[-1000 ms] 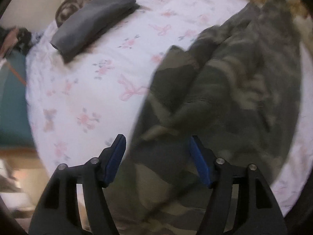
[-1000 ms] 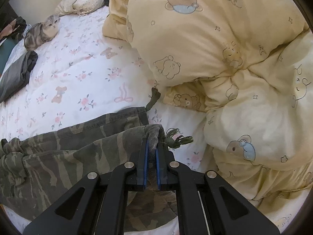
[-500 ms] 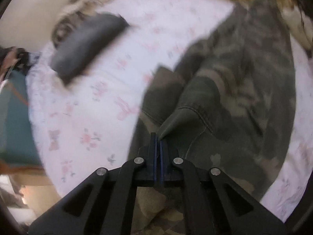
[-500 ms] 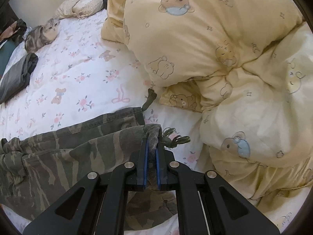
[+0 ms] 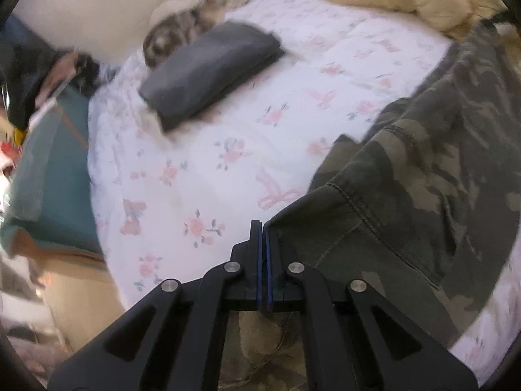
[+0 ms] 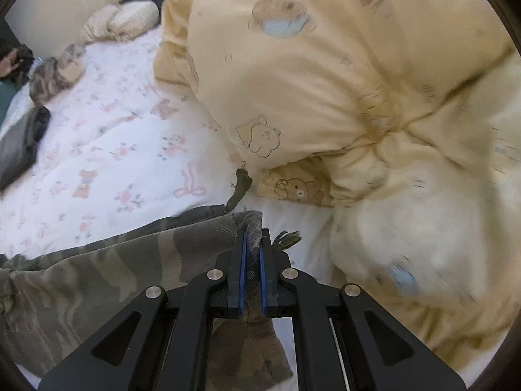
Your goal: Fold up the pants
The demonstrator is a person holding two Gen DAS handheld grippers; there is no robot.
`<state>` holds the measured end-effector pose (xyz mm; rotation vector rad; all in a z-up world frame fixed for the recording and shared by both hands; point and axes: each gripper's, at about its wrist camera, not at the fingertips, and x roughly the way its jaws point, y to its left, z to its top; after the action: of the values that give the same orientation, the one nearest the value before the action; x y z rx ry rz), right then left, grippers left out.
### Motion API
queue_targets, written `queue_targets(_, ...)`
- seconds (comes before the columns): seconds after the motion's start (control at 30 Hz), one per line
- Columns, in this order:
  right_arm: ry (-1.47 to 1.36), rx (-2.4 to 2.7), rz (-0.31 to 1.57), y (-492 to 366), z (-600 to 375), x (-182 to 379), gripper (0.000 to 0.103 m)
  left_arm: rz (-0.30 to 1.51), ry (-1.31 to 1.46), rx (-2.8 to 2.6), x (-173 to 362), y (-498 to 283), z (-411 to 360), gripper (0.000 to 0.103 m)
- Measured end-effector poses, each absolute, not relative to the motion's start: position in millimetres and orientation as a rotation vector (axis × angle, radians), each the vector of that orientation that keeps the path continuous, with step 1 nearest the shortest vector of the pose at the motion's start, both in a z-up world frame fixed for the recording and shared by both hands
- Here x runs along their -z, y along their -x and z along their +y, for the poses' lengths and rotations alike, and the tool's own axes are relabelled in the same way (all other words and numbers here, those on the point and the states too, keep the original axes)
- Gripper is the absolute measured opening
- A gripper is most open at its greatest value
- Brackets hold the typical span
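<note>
Both grippers are clamped on the camouflage pants, which lie spread across the flowered bed sheet. Left gripper: jaws together, pinching a stitched edge of the fabric that rises in a peak to its tips. Right gripper: jaws nearly together on a bunched end of the pants, cloth visible between the blue pads.

Progress, as judged: early. The pants are still laid out long and rumpled, with no clean fold showing; the two ends are grasped, apparently to bring one over the other. Left to do: make the fold, lay it down, smooth it, probably fold again.

Surroundings, relative to the pants:
- Frayed drawstring hangs loose just beside the right gripper; a second dark strip lies beyond the held end.
- Yellow bear-print duvet, piled high, near the right-hand end of the pants; it crowds the laying space on that side.
- Folded dark garment well apart, across the sheet, clear of the fold.
- Grey striped cat beyond that garment; blurred in the left view, so its posture is uncertain. It could walk into the work area.
- Bed edge near the left gripper, teal surface below it.
</note>
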<state>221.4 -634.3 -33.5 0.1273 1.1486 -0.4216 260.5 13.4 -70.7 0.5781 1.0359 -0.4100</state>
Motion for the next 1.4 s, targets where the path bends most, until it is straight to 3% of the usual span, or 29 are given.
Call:
queue_targets(0.2, -0.087, 0.461, 1.248, -258, -650, 111, 0.006, 1.075, -0.656, 0.328, 113, -288, 4, 0.0)
queue_targets(0.33, -0.108, 0.497, 1.204, -269, -655, 126, 0.006, 1.1, -0.658, 0.271, 127, -303, 7, 0.0)
queue_targets(0.43, -0.137, 0.484, 1.294, -277, -653, 149, 0.007, 1.092, -0.756, 0.198, 144, -302, -2, 0.004)
queue_targets(0.53, -0.142, 0.468, 1.311, -275, -648, 141, 0.03, 1.159, -0.709, 0.17, 150, -305, 1, 0.006)
queue_targets(0.57, -0.169, 0.445, 1.322, -272, -648, 135, 0.054, 1.176, -0.658, 0.184, 146, -305, 6, 0.012)
queue_targets(0.6, -0.177, 0.437, 1.31, -266, -646, 124, 0.066, 1.179, -0.623, 0.182, 142, -304, 10, 0.025)
queue_targets(0.63, -0.162, 0.436, 1.287, -259, -642, 110, 0.068, 1.173, -0.585, 0.171, 135, -303, 16, 0.035)
queue_targets(0.67, -0.151, 0.436, 1.275, -252, -639, 99, 0.068, 1.159, -0.542, 0.157, 126, -299, 23, 0.055)
queue_targets(0.7, -0.154, 0.437, 1.272, -245, -637, 91, 0.068, 1.142, -0.502, 0.142, 117, -296, 29, 0.069)
queue_targets(0.8, -0.175, 0.449, 1.324, -216, -633, 79, 0.068, 1.127, -0.328, 0.168, 91, -277, 49, 0.075)
queue_targets(0.9, -0.154, 0.515, 1.438, -190, -628, 86, 0.068, 1.216, -0.231, 0.303, 90, -248, 45, 0.075)
queue_targets(1.07, -0.254, 0.538, 1.568, -145, -631, 123, 0.067, 1.334, -0.39, 0.471, 132, -192, 11, 0.075)
queue_targets(1.17, -0.315, 0.459, 1.573, -134, -620, 129, 0.01, 1.392, -0.417, 0.43, 156, -192, 10, 0.08)
queue_targets(1.27, -0.297, 0.463, 1.444, -133, -614, 88, 0.007, 1.405, -0.389, 0.405, 163, -202, 16, 0.089)
queue_targets(1.4, -0.244, 0.49, 1.407, -122, -618, 44, 0.006, 1.39, -0.39, 0.402, 165, -204, 22, 0.089)
